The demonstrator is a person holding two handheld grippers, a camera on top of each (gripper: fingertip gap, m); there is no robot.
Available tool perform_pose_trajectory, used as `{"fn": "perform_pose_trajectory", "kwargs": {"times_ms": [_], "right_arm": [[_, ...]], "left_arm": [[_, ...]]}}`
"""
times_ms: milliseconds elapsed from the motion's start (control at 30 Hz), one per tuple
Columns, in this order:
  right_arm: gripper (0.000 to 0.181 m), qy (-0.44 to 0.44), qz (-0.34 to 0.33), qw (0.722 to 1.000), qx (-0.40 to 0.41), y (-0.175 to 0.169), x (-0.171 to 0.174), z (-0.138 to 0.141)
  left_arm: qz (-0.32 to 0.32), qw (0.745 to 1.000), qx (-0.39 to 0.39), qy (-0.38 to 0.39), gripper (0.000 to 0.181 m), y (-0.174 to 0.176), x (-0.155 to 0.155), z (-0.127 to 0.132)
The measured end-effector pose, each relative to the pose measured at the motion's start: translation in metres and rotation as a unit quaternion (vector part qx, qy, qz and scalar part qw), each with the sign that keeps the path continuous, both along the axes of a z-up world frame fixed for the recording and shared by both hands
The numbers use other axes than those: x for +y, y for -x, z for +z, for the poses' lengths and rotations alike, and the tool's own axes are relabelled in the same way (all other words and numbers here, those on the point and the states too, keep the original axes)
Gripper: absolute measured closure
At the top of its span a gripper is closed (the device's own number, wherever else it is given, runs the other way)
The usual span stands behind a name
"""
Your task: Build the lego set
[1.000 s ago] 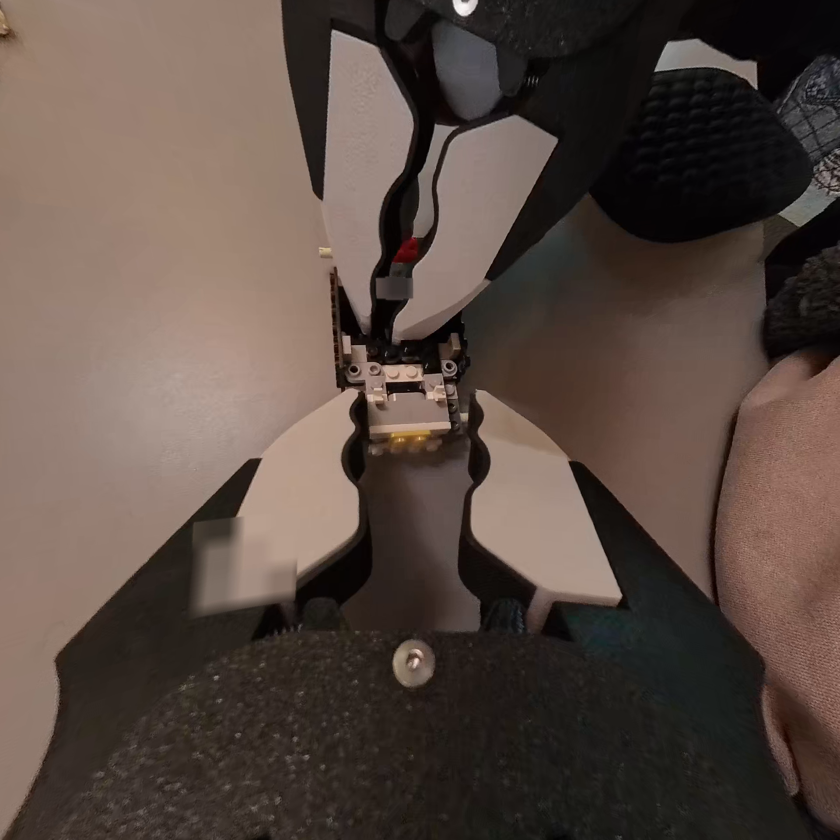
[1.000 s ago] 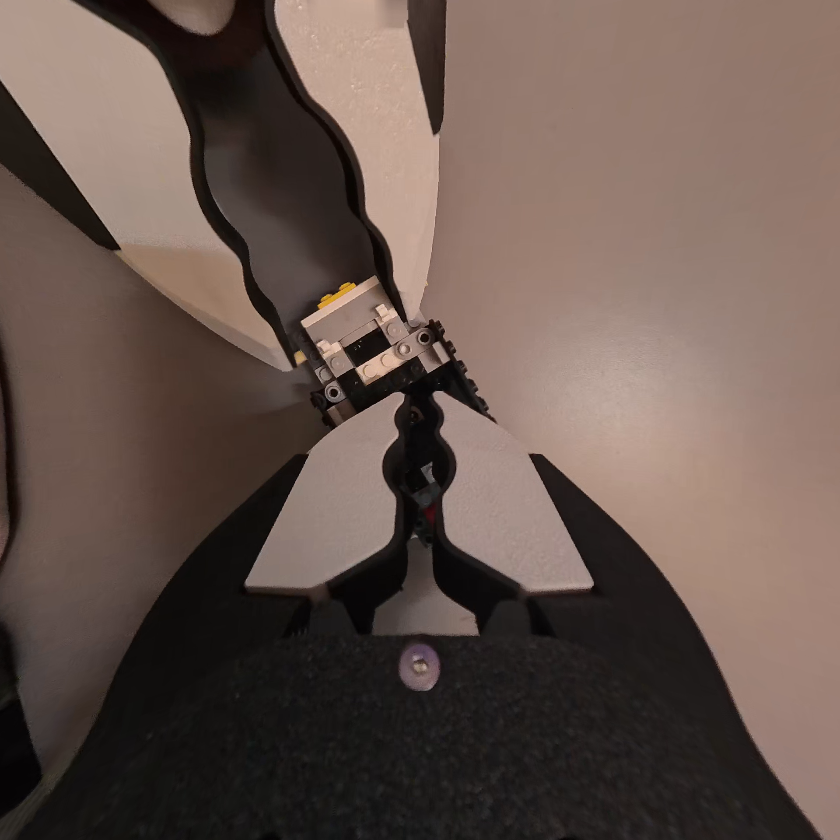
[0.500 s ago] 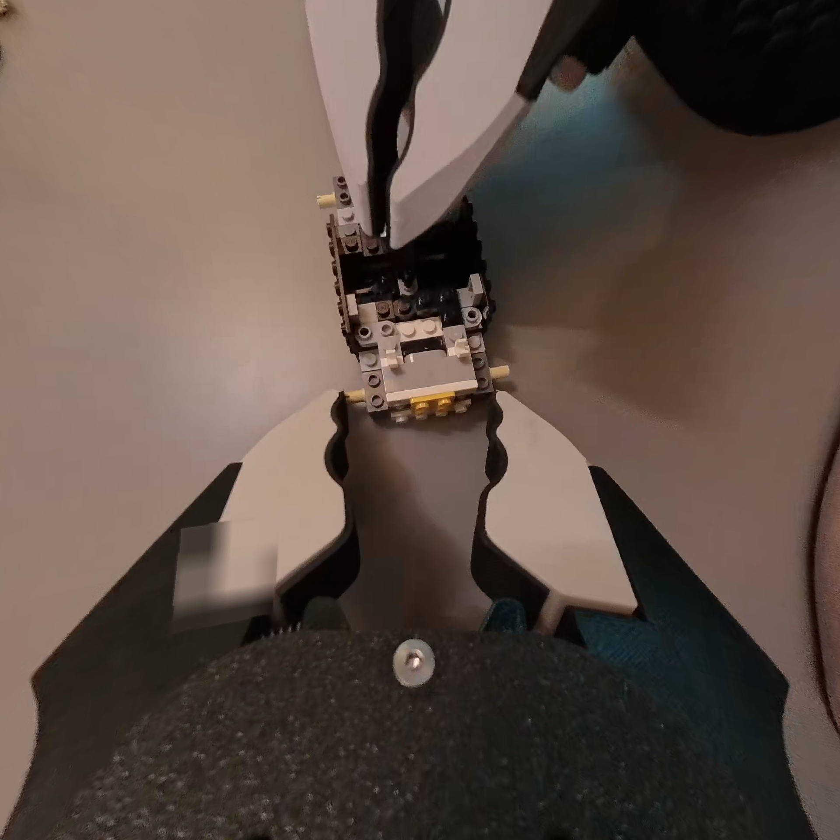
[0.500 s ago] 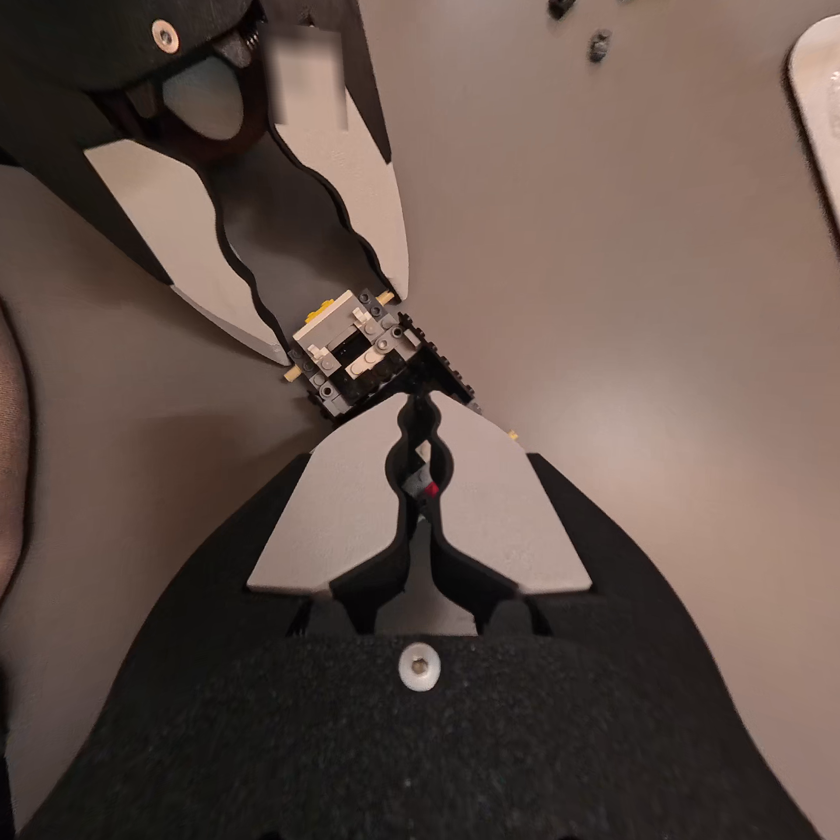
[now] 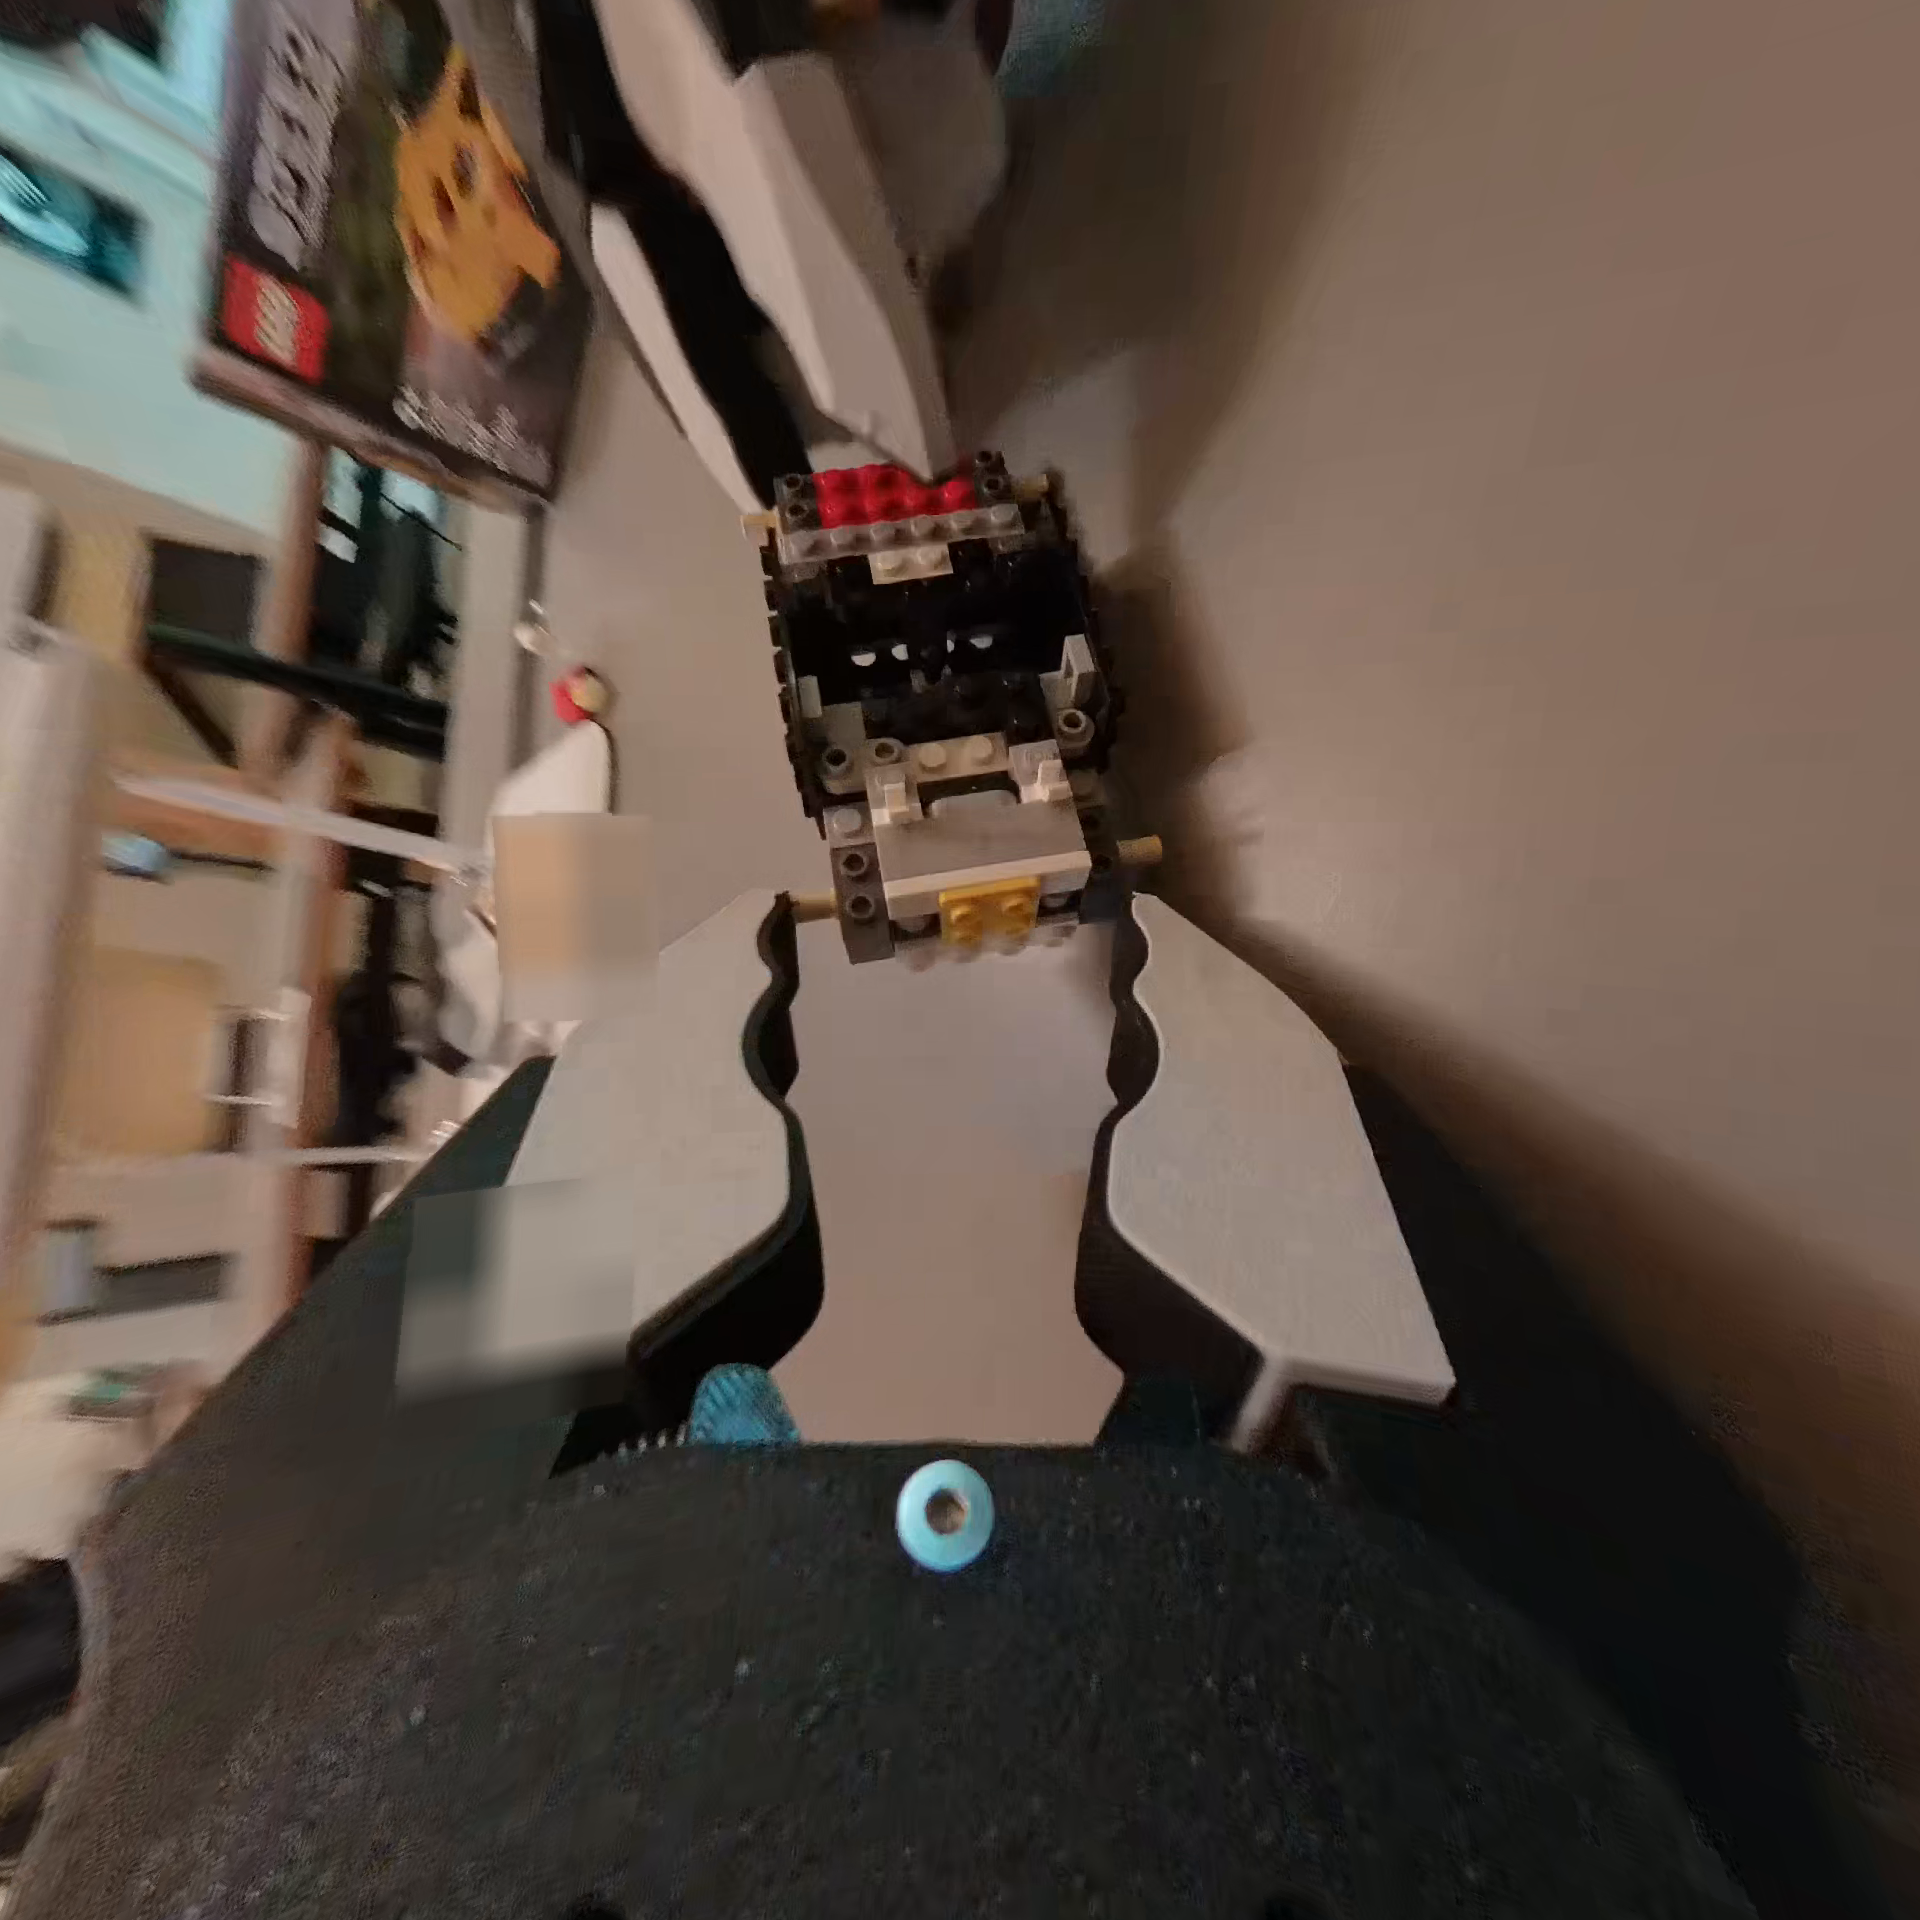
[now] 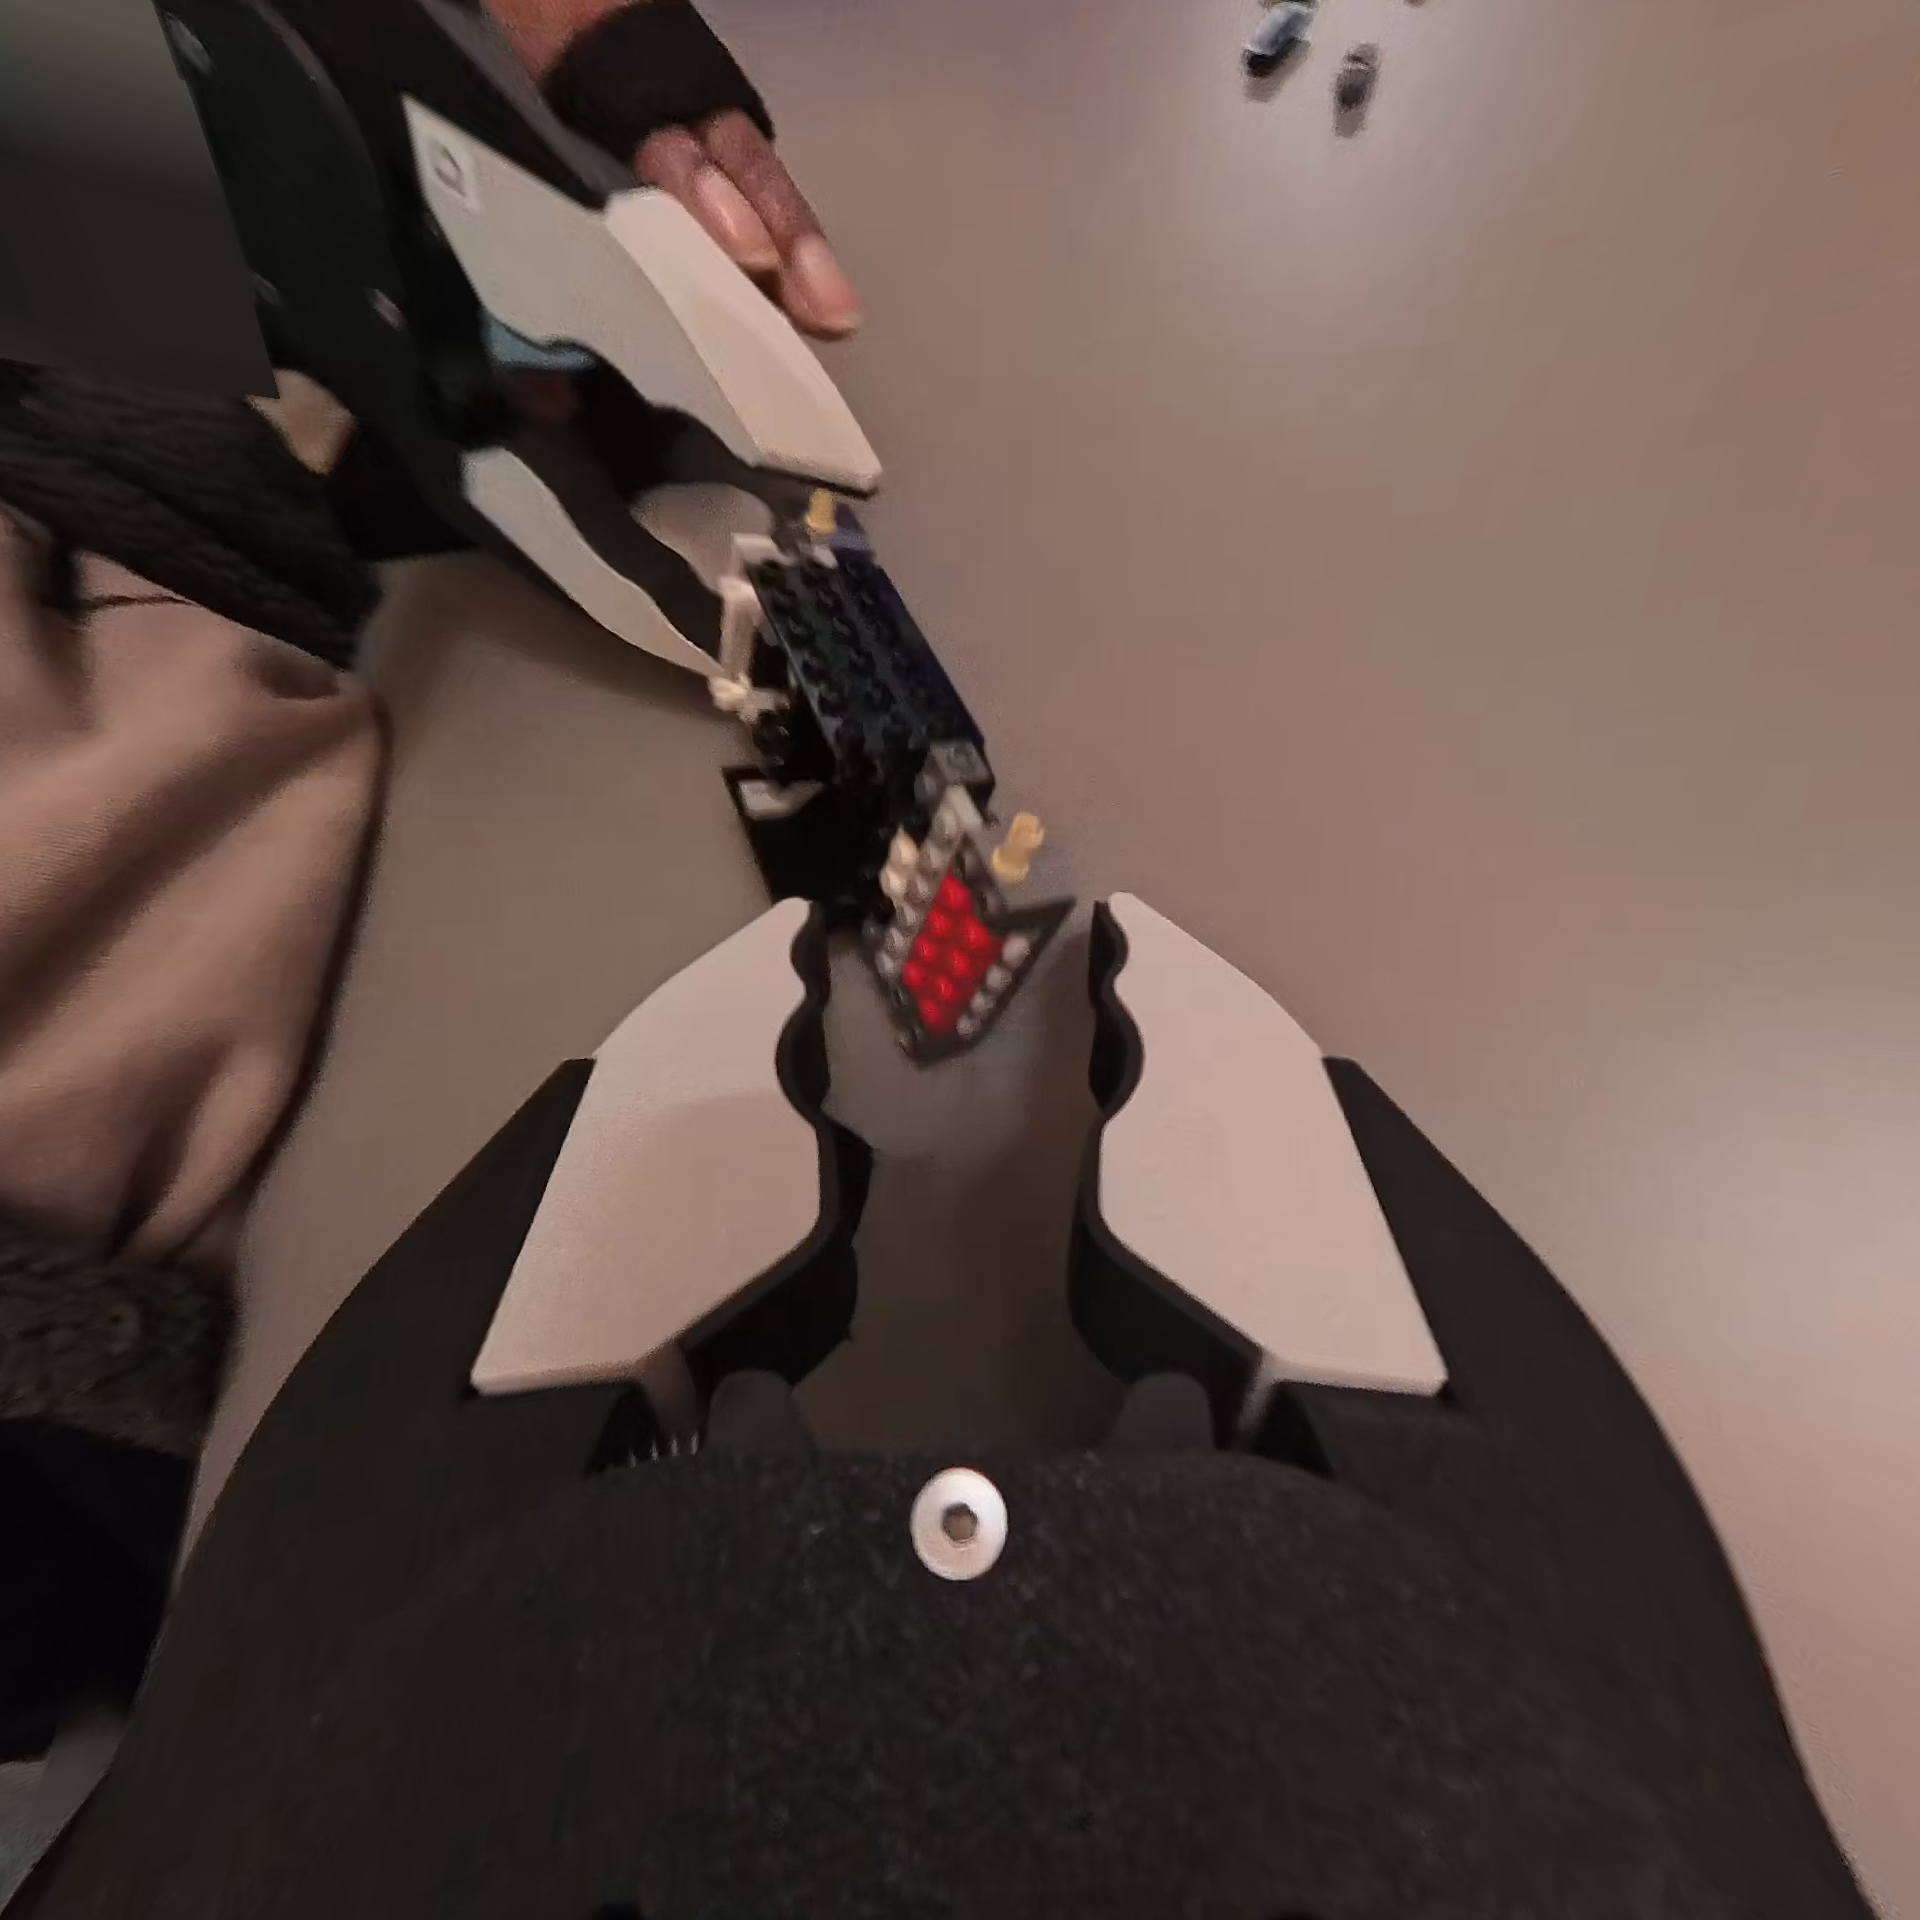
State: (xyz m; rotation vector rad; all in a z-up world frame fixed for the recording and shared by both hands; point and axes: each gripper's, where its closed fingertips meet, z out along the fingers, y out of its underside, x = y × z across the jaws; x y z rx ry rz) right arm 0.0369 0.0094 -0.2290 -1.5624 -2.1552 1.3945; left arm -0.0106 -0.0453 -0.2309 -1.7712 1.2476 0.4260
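The lego car model is black and grey, with a yellow plate at the near end and a red plate at the far end. My left gripper is shut on the model's near end, with the fingertips against its tan axle pins, and holds it turned on its side. In the right wrist view the model shows its black underside, and the left gripper grips its far end. My right gripper is open. The red plate lies between its fingertips, and neither fingertip grips it.
The lego box stands at the back left, in front of blurred room shelving. Small loose parts lie far off on the beige table. A person's hand holds the left gripper, and clothing fills the left edge. The left gripper's tips are roughly 8 cm from the right gripper's.
My right gripper has opened, leaving the red piece on the model's rear end. My left gripper has rolled over, and the model has turned onto its side with it.
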Motion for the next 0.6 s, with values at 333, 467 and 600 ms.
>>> {"fn": "perform_pose_trajectory", "kwargs": {"times_ms": [333, 467, 600], "right_arm": [[0.165, -0.164, 0.03, 0.944, 0.284, 0.021, -0.018, 0.077], [0.166, -0.333, -0.011, 0.866, 0.374, 0.022, -0.019, 0.092], [0.165, -0.491, -0.026, 0.76, 0.425, 0.02, -0.018, 0.107]], "left_arm": [[-0.042, 0.948, 0.181, -0.257, 0.121, 0.031, 0.012, 0.074], [-0.044, 0.939, 0.186, -0.285, 0.115, 0.037, 0.013, 0.092], [-0.026, 0.945, 0.171, -0.277, 0.115, 0.047, 0.013, 0.09]]}}
